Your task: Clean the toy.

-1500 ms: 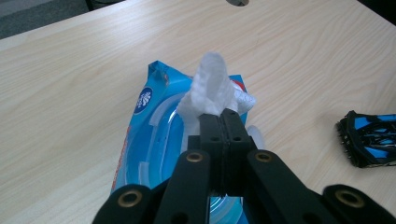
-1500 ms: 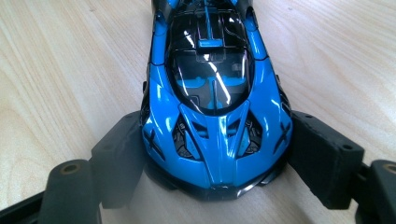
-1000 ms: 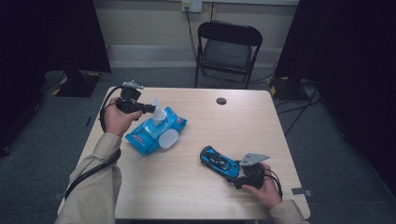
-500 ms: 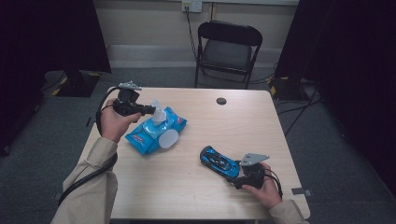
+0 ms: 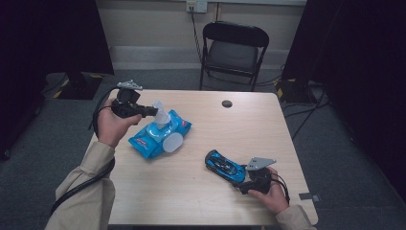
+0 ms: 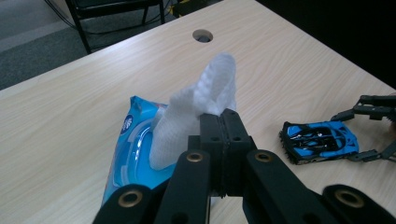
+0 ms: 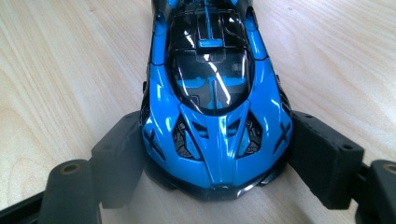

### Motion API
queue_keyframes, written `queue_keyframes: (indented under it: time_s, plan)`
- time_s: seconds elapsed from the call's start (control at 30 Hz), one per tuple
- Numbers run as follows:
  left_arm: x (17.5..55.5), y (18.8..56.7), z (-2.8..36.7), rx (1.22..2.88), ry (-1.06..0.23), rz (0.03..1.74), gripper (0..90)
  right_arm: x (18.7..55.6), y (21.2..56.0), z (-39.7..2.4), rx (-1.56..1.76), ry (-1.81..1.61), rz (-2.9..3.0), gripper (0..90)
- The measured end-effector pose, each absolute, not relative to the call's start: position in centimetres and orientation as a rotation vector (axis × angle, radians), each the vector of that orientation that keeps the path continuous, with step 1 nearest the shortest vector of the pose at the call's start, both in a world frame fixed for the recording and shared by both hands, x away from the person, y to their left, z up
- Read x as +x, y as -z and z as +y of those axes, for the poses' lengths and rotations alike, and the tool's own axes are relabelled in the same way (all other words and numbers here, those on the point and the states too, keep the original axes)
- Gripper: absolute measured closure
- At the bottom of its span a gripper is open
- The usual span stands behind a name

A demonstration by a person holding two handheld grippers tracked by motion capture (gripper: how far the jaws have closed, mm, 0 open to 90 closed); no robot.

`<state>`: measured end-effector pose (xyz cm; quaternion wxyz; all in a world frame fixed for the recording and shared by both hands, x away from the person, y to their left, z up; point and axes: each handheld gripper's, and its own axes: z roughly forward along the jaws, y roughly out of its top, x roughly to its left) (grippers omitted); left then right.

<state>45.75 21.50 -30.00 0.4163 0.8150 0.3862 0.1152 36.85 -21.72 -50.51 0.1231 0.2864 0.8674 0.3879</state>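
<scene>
In the right gripper view, the toy car point(image 7: 215, 100) is cut off by the top edge, and its wheels are hidden behind the fingers point(image 7: 322, 156). In the left gripper view, the left gripper point(image 6: 223, 128) hides the lower part of the wipe point(image 6: 196, 109) and the near part of the wipes pack point(image 6: 130, 154). In the high view, the pack's label is too small to read.

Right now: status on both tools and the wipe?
Left tool shut on wipe, part out of blue pack. Right tool clamps toy car on table. Nothing in the way.

Left gripper point(image 5: 152, 111) is raised with fingers pinched together; right gripper point(image 5: 239, 178) lies low, fingers spread wide.
</scene>
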Motion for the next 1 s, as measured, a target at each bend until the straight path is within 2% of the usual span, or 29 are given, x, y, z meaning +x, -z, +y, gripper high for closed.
queue_keyframes:
  time_s: [0.63, 0.87, 1.0]
  plan:
    - [43.6, 26.7, 20.6, 2.049, -0.289, 0.871, 90.0, 36.9, 50.5, -21.7, 0.834, -1.132, 2.530, 23.4]
    - [42.8, 27.5, 19.4, 2.070, -0.249, 0.832, 90.0, 36.9, 50.5, -21.7, 0.834, -1.132, 2.530, 23.4]
    - [42.1, 29.4, 18.4, 2.076, -0.201, 0.804, 90.0, 36.9, 50.5, -21.7, 0.834, -1.132, 2.530, 23.4]
